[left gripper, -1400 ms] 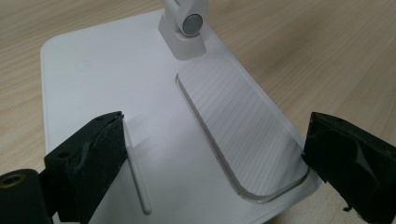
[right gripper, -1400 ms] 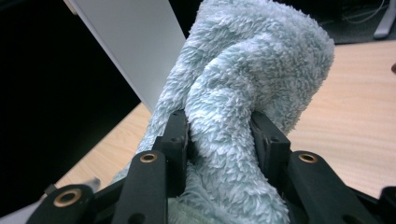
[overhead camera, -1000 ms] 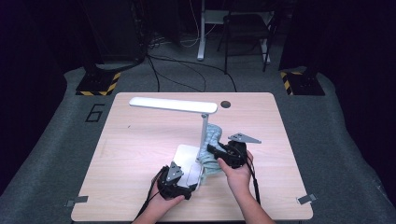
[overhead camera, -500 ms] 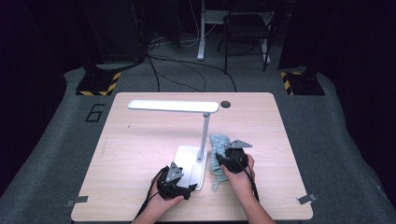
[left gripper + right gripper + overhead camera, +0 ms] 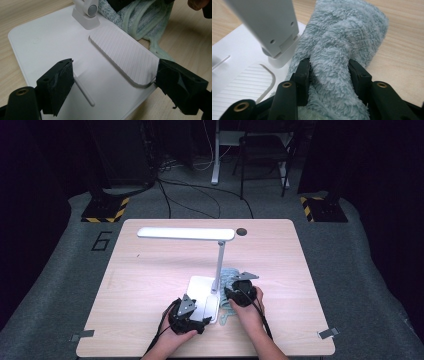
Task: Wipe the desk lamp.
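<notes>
Much of the fluffy pale-green towel (image 5: 229, 279) is hidden in the high view: your right gripper (image 5: 239, 292) and hand cover its middle, and a thin strip of it trails toward you past the lamp base (image 5: 201, 290). It lies bunched on the wooden table (image 5: 150, 270), touching the right edge of the base, beside the foot of the lamp's upright stem (image 5: 219, 265).

The floor mat left of the table bears a large number 6 (image 5: 101, 240). No other writing is readable.

In the right gripper view, your right gripper (image 5: 329, 71) clamps a thick fold of the towel (image 5: 342, 37) between its two black jaws; the deep, shaggy pile bulges above the pads. These jaws have just been opening slightly, yet the pads press on the cloth. The lamp's white hinge block (image 5: 277, 50) is cut off at the top edge.

In the left gripper view, your left gripper (image 5: 115, 85) stands with its jaws wide apart over the near corner of the smooth white plastic base (image 5: 50, 42), gripping nothing. They have just been closing a little. The base holds a ribbed, rounded recess (image 5: 125, 57) and a thin white ridge (image 5: 83, 91). The towel's hemmed edge (image 5: 147, 20) lies behind, partly cut off.

The long, flat lamp head (image 5: 186, 233) glows white above the table.
</notes>
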Tool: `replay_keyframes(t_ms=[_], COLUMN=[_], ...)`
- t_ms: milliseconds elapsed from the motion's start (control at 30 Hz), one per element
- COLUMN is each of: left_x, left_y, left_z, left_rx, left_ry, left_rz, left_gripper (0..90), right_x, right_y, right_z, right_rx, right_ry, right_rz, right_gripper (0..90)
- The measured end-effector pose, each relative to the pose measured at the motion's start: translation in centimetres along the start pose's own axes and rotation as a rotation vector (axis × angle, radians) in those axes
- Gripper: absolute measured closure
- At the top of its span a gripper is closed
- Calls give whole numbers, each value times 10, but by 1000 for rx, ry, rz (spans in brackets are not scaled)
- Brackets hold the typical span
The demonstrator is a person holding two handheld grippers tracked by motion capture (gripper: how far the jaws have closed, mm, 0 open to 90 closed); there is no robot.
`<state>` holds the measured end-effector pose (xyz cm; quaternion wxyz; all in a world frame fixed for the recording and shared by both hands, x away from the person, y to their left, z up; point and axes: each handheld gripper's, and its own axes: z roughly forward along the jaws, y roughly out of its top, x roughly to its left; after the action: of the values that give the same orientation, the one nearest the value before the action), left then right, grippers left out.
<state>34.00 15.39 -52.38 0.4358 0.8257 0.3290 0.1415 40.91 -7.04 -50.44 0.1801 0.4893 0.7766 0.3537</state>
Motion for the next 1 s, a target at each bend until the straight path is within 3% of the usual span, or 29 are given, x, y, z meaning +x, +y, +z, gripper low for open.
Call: replay_keyframes(t_ms=[67, 233, 267, 333, 500, 700, 1000], left_x=[0, 0, 0, 0, 0, -1, -1], left_y=[0, 0, 0, 0, 0, -1, -1], left_z=[0, 0, 0, 0, 0, 0, 1], left_rx=[2, -2, 1, 0, -2, -4, -13], left_ry=[0, 5, 4, 5, 6, 7, 13], left_rz=[6, 7, 10, 11, 10, 10, -3], left_gripper=[148, 148, 148, 148, 148, 148, 149], right_x=[5, 14, 18, 20, 26, 37, 33], right_y=[-2, -10, -12, -16, -27, -42, -44], right_z=[-2, -8, -10, -13, -22, -36, -36], right_rx=[10, -1, 1, 0, -4, 0, -7], right_ry=[3, 6, 1, 15, 51, 93, 111], right_rz=[14, -21, -8, -43, -22, -46, -58], right_gripper=[587, 602, 606, 612, 616, 618, 607])
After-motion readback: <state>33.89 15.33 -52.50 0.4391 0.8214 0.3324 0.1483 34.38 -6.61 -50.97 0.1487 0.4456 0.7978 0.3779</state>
